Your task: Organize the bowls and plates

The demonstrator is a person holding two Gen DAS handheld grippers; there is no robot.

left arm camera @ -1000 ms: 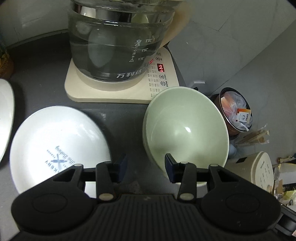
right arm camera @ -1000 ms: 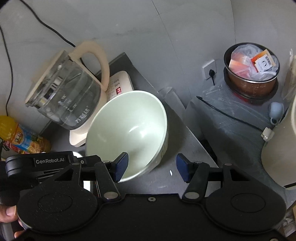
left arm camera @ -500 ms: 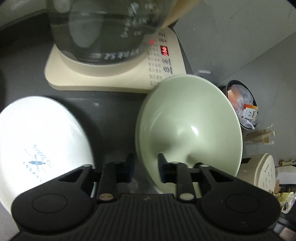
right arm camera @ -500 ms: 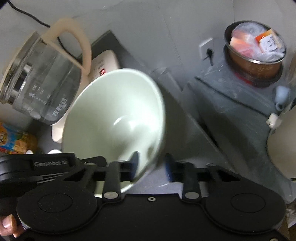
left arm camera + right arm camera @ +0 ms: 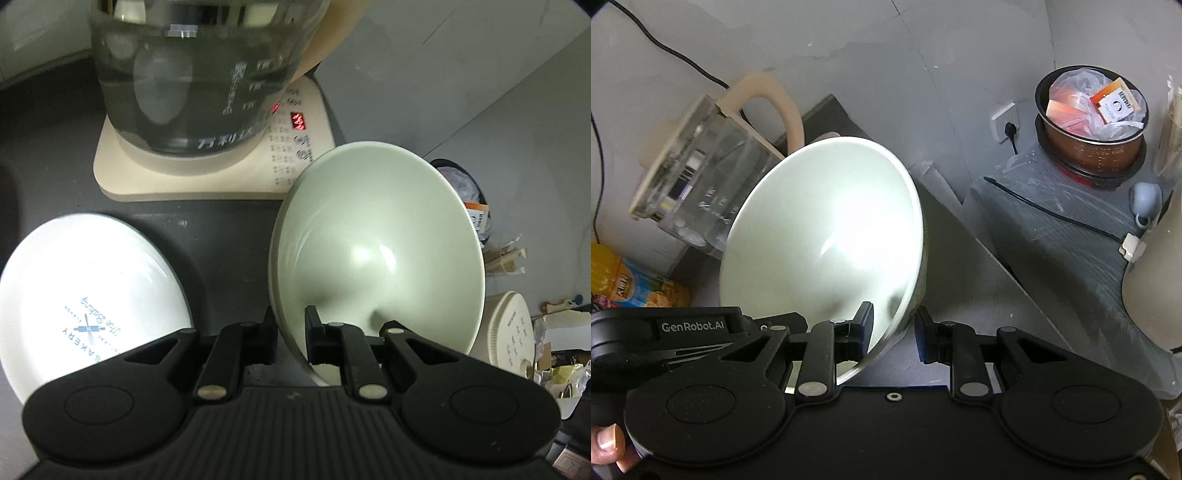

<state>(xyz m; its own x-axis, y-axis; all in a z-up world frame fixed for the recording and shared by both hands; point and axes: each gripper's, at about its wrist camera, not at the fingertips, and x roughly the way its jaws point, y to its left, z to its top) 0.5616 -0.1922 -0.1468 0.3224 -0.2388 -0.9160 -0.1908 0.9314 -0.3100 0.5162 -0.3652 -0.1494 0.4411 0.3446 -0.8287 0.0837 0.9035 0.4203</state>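
While both the left gripper [image 5: 290, 334] and right gripper [image 5: 894, 332] have jaws clamped on the tilted green bowl's [image 5: 380, 254] rim at frame centre, the lift is underway, and next it likely stacks near the white plate [image 5: 88, 291] lower left.

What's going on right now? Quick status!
Left tongs clamped on green bowl rim. Right tongs straddling the opposite rim. Bowl tilted. Glass kettle close behind; white plate alongside.

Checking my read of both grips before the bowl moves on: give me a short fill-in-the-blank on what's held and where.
The left gripper is shut on the rim of the green ____.
The right gripper straddles the same ____, one finger inside.
The bowl is tilted beside the glass ____.
The plate reads BAKERY and lies ____ of the bowl.

Missing: bowl; rim; kettle; left
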